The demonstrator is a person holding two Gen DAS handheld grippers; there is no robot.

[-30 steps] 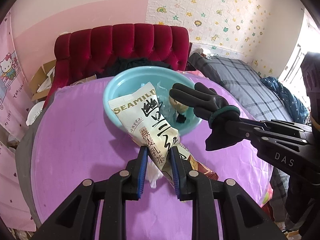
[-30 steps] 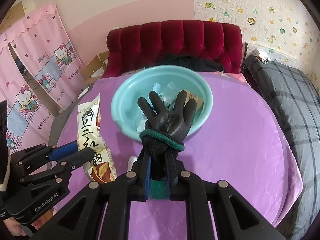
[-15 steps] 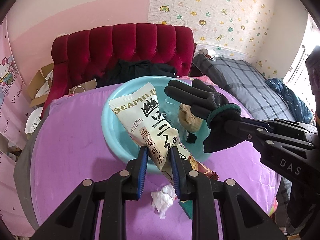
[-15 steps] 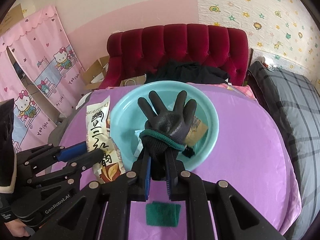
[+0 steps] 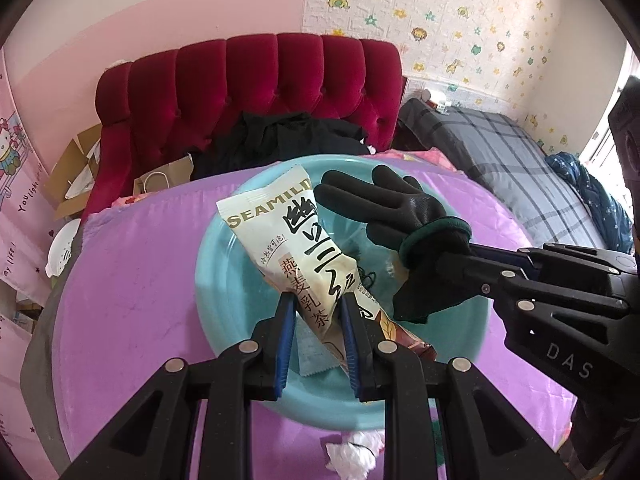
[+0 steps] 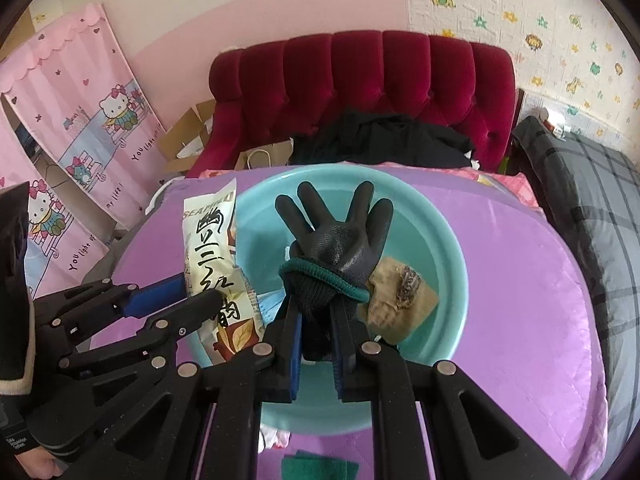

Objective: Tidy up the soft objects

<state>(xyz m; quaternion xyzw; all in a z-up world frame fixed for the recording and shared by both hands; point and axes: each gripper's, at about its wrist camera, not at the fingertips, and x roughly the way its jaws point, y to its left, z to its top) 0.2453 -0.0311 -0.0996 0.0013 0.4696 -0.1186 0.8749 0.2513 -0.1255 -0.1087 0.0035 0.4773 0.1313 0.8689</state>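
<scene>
While both hover over the round turquoise plastic basin [image 5: 208, 280], the left gripper [image 5: 316, 320] pinches a light, crinkly cream snack packet [image 5: 296, 248] mid-length; the right gripper [image 6: 316, 320] clamps a limp black rubber-coated glove [image 6: 340, 236] by its cuff.

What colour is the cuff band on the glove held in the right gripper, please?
Dark green, edging the black glove; clearest in the right wrist view.
</scene>
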